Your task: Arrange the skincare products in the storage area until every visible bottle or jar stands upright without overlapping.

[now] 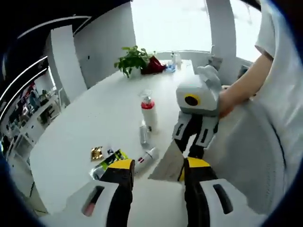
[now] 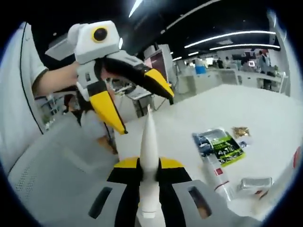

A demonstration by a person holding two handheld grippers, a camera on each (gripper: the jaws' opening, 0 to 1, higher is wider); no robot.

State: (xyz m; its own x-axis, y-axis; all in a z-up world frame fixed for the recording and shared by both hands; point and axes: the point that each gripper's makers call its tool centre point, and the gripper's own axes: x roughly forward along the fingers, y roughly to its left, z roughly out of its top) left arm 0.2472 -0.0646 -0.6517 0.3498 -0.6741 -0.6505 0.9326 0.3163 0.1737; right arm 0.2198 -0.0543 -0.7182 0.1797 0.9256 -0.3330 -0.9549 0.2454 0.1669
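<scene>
My right gripper (image 2: 149, 166) is shut on a slim white tube (image 2: 149, 142) that points up and away, off the table's edge. In the right gripper view my left gripper (image 2: 143, 109) hangs open, its yellow-tipped jaws either side of the tube's tip. The left gripper (image 1: 158, 165) has nothing between its jaws, and the right gripper (image 1: 195, 135) is just beyond them. On the white table (image 1: 94, 109) a white bottle with a red band (image 1: 148, 111) stands upright, beside a small silver bottle (image 1: 144, 135). A white tube with a red label (image 1: 147, 158) (image 2: 216, 173) lies flat.
A green and black sachet (image 1: 111, 161) (image 2: 222, 144) and a small gold packet (image 1: 96, 152) (image 2: 240, 131) lie near the table's edge. A potted plant (image 1: 132, 59) and small bottles (image 1: 173, 60) stand at the far end. A grey mesh chair (image 1: 255, 156) is beside the table.
</scene>
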